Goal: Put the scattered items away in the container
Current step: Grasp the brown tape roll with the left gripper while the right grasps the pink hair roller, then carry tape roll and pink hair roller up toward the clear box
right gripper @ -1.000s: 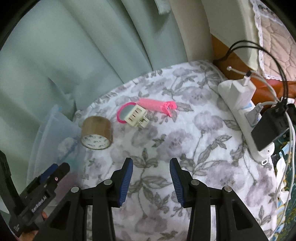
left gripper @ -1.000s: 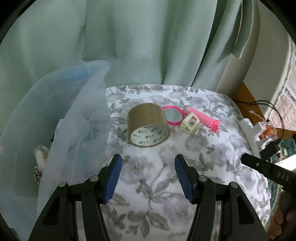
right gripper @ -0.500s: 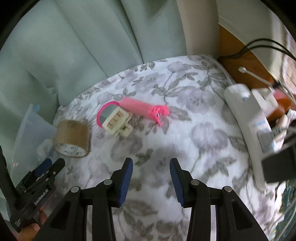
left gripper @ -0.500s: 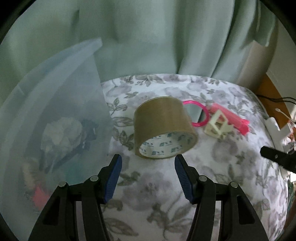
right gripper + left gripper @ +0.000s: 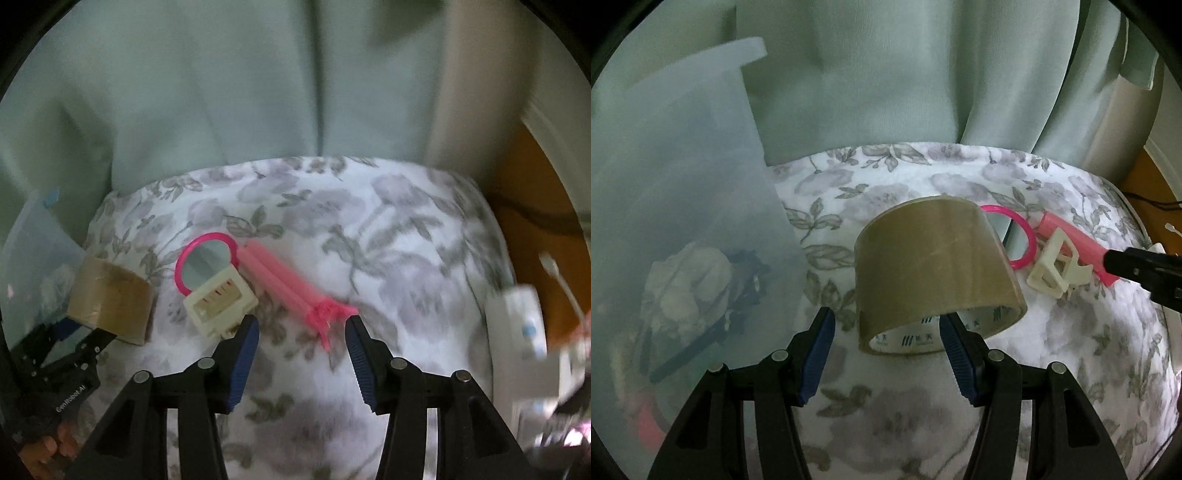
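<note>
Between the spread, empty left gripper (image 5: 886,354) fingers, the tape roll (image 5: 934,273) lies sideways, its hole facing the camera.

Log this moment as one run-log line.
left gripper: open, at tape | right gripper: open, near pink clip | bin: left of tape

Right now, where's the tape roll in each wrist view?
Left wrist: tape roll is at centre, just ahead of the open left claw.
Right wrist: tape roll is at the left edge, beside the container.
Shared landmark: pink mirror, just right of the roll in both.
</note>
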Tool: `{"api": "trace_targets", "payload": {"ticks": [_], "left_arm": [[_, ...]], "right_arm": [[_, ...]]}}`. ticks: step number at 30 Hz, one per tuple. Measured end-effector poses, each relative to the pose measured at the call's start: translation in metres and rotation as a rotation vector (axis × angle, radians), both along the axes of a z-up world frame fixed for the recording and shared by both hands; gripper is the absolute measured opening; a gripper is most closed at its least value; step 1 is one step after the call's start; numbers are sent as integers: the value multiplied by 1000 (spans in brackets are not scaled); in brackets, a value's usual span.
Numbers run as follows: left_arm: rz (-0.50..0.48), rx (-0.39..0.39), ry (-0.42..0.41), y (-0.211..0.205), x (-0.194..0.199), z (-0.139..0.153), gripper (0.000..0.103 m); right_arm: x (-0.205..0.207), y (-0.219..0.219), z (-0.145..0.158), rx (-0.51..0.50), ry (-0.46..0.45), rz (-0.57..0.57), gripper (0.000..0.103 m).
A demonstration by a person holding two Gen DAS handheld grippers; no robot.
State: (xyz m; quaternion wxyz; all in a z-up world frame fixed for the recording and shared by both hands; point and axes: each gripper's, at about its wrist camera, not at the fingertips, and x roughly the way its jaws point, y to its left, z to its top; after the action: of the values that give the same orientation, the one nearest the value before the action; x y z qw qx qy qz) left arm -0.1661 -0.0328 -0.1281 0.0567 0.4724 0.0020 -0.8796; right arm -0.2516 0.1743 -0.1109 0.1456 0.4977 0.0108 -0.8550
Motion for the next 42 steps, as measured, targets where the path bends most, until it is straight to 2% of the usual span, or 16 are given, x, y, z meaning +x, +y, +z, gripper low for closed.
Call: {"api": "trace_targets", "payload": {"ticks": [7, 14, 16, 22, 25, 27, 34, 42], "left_arm": [[7, 15, 7, -1, -8, -8, 60], [14, 26, 9, -1, -15, -13, 60], [12, 28, 9, -1, -16, -15, 57], [16, 34, 14, -3, -19, -16, 36], [24, 42, 23, -6, -18, -13, 25], [31, 47, 28, -7, -15, -9, 16], [39, 73, 13, -7, -7, -6, 14], [16, 93, 0, 4, 17, 10, 14]], "right_arm": [[-27, -11, -16, 96, -2, 44, 54], [-48, -11, -26, 114, -14, 66, 55], [-53, -12, -30, 110, -24, 66, 55], [-59, -16, -36, 98, -14, 80, 55], [-60, -13, -36, 66, -24, 60, 53], [-59, -8, -37, 37, -35, 42, 48], [-33, 14, -35, -101, -81, -63, 32], [27, 31, -25, -189, -92, -129, 29]]}}
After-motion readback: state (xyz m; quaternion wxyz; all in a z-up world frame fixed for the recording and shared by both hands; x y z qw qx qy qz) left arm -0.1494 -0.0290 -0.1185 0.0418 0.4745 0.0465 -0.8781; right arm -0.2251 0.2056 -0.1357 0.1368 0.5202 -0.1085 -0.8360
